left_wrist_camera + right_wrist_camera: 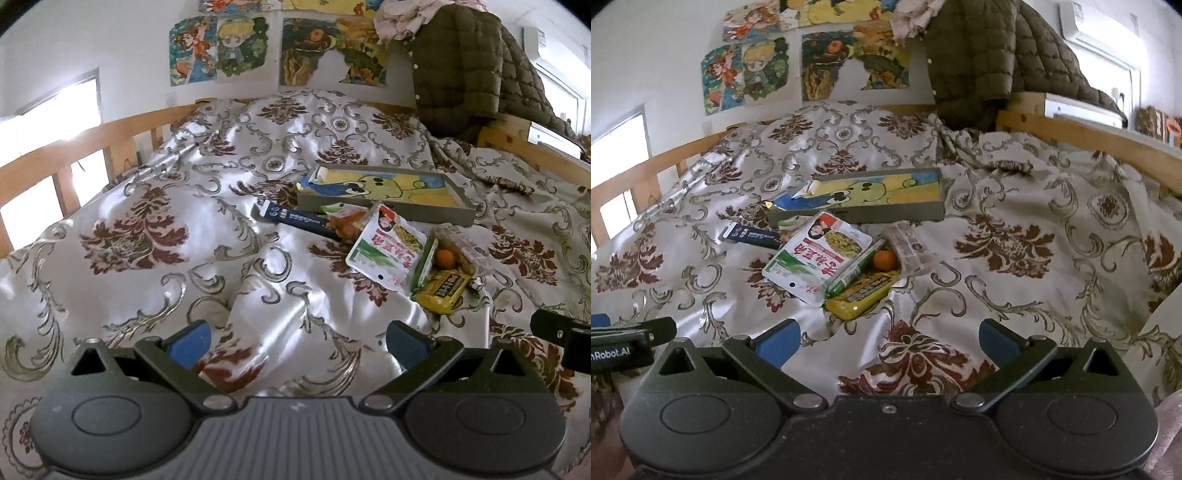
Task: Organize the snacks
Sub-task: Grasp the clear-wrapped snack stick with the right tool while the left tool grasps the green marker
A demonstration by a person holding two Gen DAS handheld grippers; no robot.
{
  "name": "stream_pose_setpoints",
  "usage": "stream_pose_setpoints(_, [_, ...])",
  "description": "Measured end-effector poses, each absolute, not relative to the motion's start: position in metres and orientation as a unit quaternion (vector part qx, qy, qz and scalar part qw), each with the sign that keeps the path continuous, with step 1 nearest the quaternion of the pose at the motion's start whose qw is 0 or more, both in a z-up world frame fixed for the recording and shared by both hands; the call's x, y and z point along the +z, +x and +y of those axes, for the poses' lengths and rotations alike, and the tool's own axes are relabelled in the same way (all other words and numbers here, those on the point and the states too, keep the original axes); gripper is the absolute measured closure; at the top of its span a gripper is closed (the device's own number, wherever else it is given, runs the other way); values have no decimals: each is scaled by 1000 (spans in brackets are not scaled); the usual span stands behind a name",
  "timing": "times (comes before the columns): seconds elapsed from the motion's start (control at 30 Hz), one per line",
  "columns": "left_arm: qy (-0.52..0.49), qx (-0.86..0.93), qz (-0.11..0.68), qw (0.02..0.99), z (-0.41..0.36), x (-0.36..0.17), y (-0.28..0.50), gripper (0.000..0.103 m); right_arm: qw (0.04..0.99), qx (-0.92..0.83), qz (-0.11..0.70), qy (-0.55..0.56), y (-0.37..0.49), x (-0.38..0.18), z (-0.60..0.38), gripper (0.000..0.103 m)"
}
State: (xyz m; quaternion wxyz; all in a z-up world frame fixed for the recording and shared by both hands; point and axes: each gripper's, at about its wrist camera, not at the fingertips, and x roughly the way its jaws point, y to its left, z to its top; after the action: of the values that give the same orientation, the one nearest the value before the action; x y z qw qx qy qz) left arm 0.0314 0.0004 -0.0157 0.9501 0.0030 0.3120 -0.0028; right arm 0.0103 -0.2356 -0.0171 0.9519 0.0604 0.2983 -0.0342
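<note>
- Left gripper (295, 341) bottom of frame, jaws spread wide, nothing between, hovering over bedspread (147, 236).
- Right gripper (886, 341) same: wide open, empty, low centre of its frame; pile straight ahead, near.
- Snack pile right of centre in left view, centre-left in right view, loose on soft rumpled bed.
- Yellow packet (862, 293) nearest; light, crinkly, likely slippery; pinch at an edge seam.
- White-green pouch (818, 254) overlapping it, flat, floppy; take by a free corner.
- Small orange (885, 259) wedged between packets; round, may roll, needs gentle squeeze.
- Clear wrapped pack (910, 245) just right of orange, soft.
- Dark blue box (751, 235) left of pile, stiff, easiest grasp across narrow sides.
- Grey tray (862, 214) behind pile, cartoon liner, probable destination, holds no snacks yet.
</note>
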Motion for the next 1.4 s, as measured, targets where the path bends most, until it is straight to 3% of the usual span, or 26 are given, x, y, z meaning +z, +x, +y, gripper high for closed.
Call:
stream_pose_setpoints(0.43, [19, -20, 312, 950, -24, -7, 83, 0, 935, -17, 338, 104, 49, -21, -256, 1])
stream_pose_setpoints(0.83, [36, -23, 312, 949, -38, -12, 142, 0, 949, -2, 310, 53, 112, -35, -287, 1])
stream_pose_setpoints(1.17, [69, -112, 283, 950, -73, -31, 170, 0, 951, 31, 308, -10, 175, -57, -301, 1])
stream_pose_setpoints(1.4, [115, -175, 305, 929, -105, -56, 195, 0, 948, 58, 311, -14, 208, -78, -308, 1])
